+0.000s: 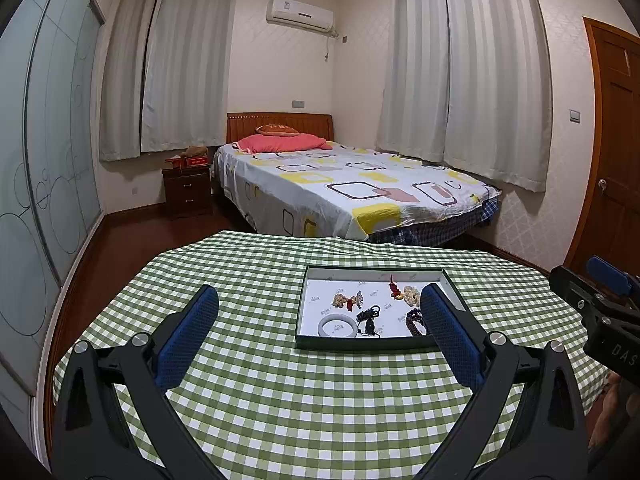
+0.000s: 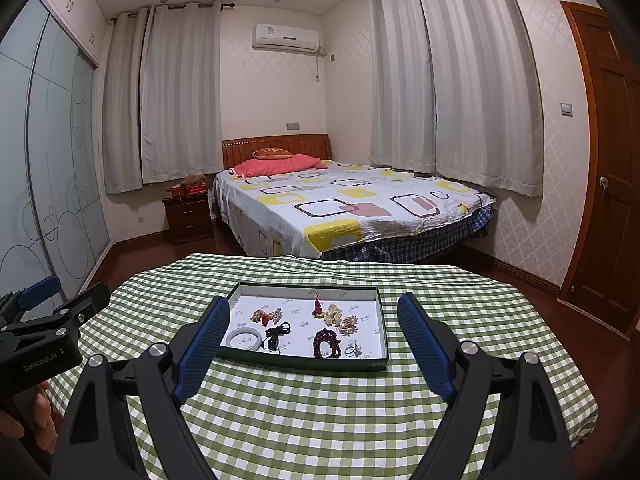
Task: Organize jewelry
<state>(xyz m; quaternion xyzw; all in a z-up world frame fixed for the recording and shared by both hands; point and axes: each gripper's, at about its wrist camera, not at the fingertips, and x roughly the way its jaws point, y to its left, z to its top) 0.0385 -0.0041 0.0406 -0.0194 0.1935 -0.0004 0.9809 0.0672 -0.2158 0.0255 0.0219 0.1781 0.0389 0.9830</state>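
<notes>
1. Bedroom setting: I work at a table under a green checked tablecloth [image 2: 320,420], with a bed [image 2: 352,208] behind it.
2. I see the left gripper [image 1: 320,320] with its fingers spread wide and holding nothing; it hovers near the tray's left front corner.
3. I see the right gripper [image 2: 312,332] likewise spread and empty, facing the tray front.
4. The jewelry lies loose in a shallow dark-rimmed tray [image 2: 304,363]: a white bangle [image 2: 243,338], a black cord pendant [image 2: 276,334], a dark red bead bracelet [image 2: 327,345], a red tassel charm [image 2: 318,307], pale bead clusters [image 2: 340,320] and a small ring [image 2: 352,350].
5. Risk, in my judgement: cords and bead strands lie close together, so lifting one may drag a neighbour.
6. Risk: the smooth bangle may slip from the pads; the light tray may slide if nudged.
</notes>
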